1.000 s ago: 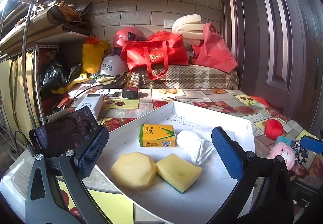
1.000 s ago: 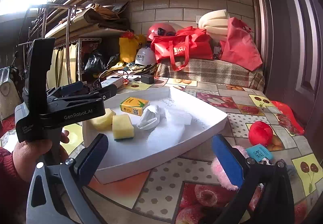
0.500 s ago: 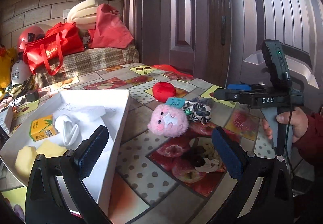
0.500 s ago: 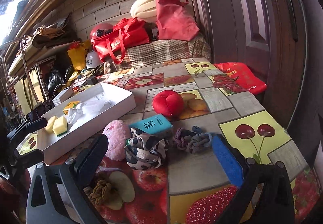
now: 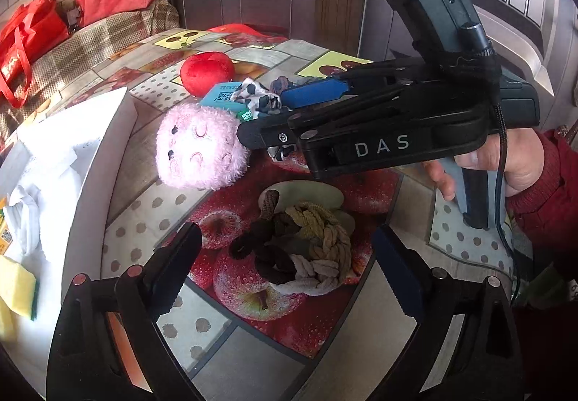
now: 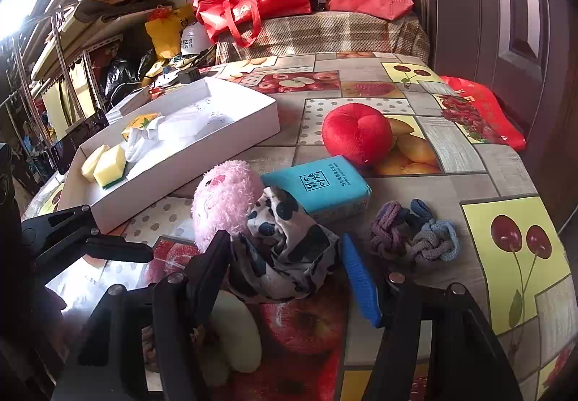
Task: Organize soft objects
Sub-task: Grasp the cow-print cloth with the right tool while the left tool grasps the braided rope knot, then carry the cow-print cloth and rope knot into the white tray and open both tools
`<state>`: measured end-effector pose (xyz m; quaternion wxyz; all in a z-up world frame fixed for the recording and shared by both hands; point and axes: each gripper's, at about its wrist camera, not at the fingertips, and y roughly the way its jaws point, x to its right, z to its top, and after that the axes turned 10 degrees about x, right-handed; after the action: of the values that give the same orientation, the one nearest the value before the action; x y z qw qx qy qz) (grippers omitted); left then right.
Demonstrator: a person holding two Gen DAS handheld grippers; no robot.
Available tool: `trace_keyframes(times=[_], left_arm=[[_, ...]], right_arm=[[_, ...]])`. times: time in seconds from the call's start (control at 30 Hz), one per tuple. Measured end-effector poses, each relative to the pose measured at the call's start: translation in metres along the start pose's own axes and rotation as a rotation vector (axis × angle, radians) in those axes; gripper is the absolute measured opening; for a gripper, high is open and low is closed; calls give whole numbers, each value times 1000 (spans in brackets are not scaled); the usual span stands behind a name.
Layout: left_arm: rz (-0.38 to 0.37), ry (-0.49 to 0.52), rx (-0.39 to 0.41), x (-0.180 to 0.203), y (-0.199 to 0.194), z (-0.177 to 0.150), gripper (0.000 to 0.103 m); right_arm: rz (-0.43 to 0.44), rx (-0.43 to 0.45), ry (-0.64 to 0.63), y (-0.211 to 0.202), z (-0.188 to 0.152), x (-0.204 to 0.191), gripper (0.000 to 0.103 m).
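- The right gripper [image 6: 285, 271] has its fingers spread on either side of a cow-print cloth [image 6: 285, 242], a crumpled white piece with black blotches; whether the pads touch it I cannot tell.
- The cloth lies on the table [image 6: 451, 148], touching a pink plush toy [image 6: 225, 198] on its left and a teal tissue pack [image 6: 321, 186] just beyond.
- The left gripper [image 5: 289, 274] is spread wide above a knotted rope ring [image 5: 300, 249] in brown, tan and grey.
- A white tray [image 6: 220, 148] sits far left, holding a yellow sponge [image 6: 110, 164].
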<state>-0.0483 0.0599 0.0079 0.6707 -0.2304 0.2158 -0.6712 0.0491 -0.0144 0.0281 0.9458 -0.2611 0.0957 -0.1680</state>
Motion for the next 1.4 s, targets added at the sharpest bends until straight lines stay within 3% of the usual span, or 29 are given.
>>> trace_keyframes(times=[0.07,0.2,0.23,0.27,0.3,0.4,0.5,0.63,0.8,0.9,1.1,1.4], left_arm=[[7,-9,-45,-2,9,-1,77],[19,22,-57,3,13,-4,75],[18,29,-55,5,13,-4,69],[9,32,-48,5,12,-4,63],[7,31,-41,4,10,-4,53],[4,-10,-23,-4,6,-4,38],[-3,-58,38,-13,-7,-5,33],[41,-75,170,-17,-33,-4,33],[115,-62,395,-12,-78,-13,33],[252,-57,495,-19,-105,-20,33],[388,-129,547,-54,-139,-39,33],[468,-199,569,-73,-158,-57,33]], right_arm=[[-13,-12,-2,1,-1,0,60],[-32,-42,24,6,-2,6,60],[-34,-50,32,7,-2,7,60],[-31,-56,35,9,-2,7,58],[-17,-64,35,10,-2,7,40],[-18,-48,21,7,-1,5,37],[-45,21,29,-7,0,6,35],[-82,173,38,-37,2,8,35],[-207,377,-11,-72,5,-1,35],[-242,451,14,-87,3,-2,35],[-230,468,20,-91,1,-10,35],[-170,445,-27,-86,-2,-36,35]])
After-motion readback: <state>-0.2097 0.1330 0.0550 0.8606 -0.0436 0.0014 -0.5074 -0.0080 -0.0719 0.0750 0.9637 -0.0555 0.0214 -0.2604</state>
